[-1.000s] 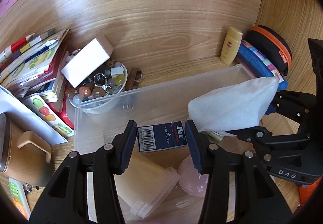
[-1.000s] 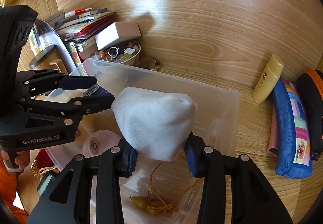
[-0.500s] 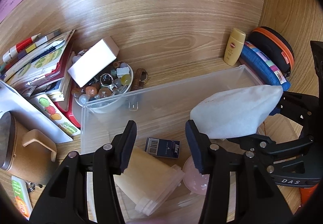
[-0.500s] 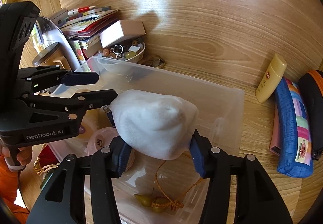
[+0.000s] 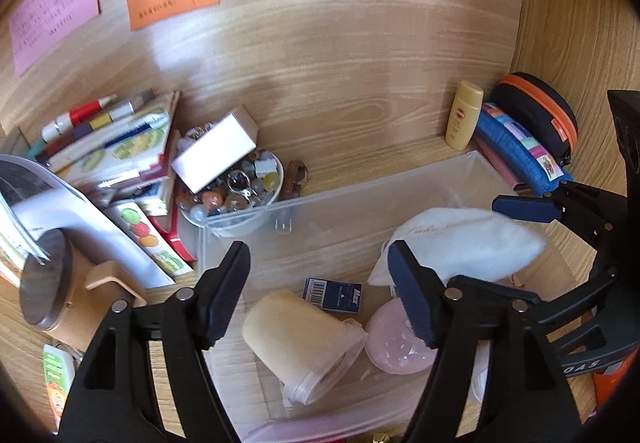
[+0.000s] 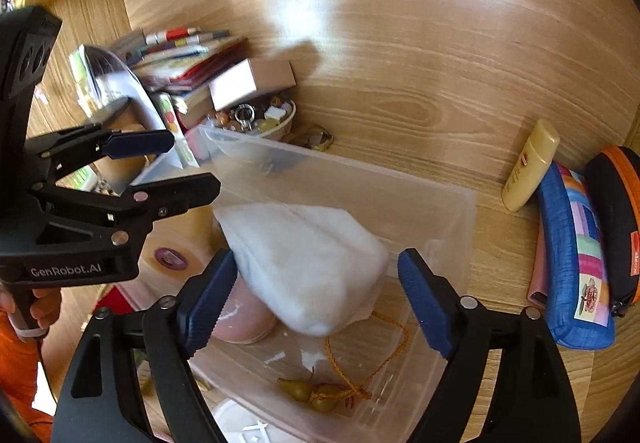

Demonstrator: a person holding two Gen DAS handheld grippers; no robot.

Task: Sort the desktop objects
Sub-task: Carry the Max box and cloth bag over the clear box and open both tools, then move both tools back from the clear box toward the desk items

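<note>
A clear plastic bin point(image 5: 344, 199) point(image 6: 360, 183) stands on the wooden desk. In it lie a blue staple box point(image 5: 333, 294), a cream cup on its side point(image 5: 296, 335), a pink round case point(image 5: 394, 343) and gold charms on a cord point(image 6: 320, 391). A white soft pouch point(image 5: 460, 243) point(image 6: 308, 263) lies in the bin. My left gripper point(image 5: 318, 291) is open and empty above the bin. My right gripper point(image 6: 316, 291) is open, its jaws wide on either side of the pouch.
A bowl of beads point(image 5: 236, 191) with a pink box point(image 5: 216, 155) on it stands behind the bin, next to stacked books point(image 5: 112, 147). A yellow bottle point(image 5: 464, 115), a blue pencil case point(image 5: 520, 151) and a black case point(image 5: 540, 111) lie at the right.
My left gripper let go of the blue staple box, which now lies in the bin, and rose. My right gripper opened and released the white pouch into the bin.
</note>
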